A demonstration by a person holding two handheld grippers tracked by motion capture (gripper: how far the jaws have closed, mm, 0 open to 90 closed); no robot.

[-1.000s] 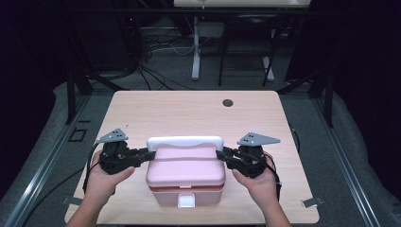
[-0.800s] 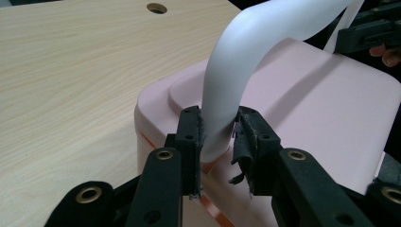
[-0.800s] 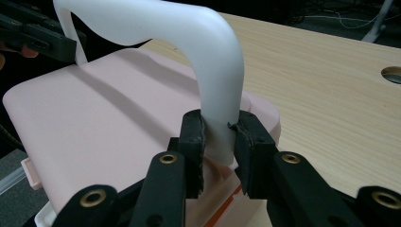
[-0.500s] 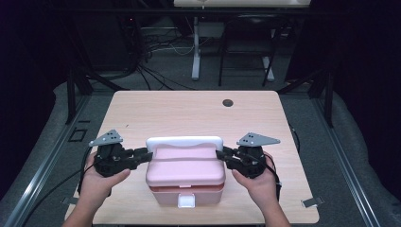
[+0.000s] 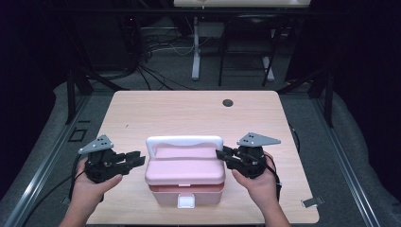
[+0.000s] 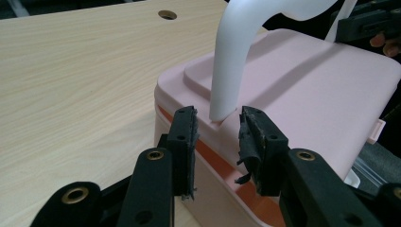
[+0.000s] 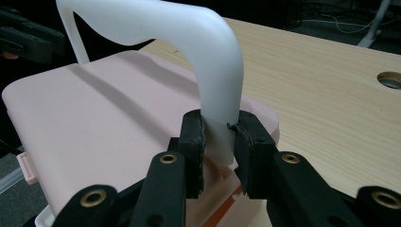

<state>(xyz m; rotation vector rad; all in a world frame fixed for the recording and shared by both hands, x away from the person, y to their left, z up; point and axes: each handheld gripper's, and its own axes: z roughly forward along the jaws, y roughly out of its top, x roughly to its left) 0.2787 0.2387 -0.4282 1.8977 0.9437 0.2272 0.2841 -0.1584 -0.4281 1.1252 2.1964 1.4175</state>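
Resting on: a pale wood desk, rounded corners, a round hole at upper right of centre.
Box: pink lidded box at the lower centre, white handle upright.
Left hand-held gripper: jaws apart, just beside the handle's foot.
Right hand-held gripper: clamped on the handle's other foot.
Room: dark, grey floor with cables at the top.

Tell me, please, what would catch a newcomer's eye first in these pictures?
The pink box near the table's front edge stands out, its white handle raised. The right claw is shut on the handle's end, while the left claw is open just short of the other end.
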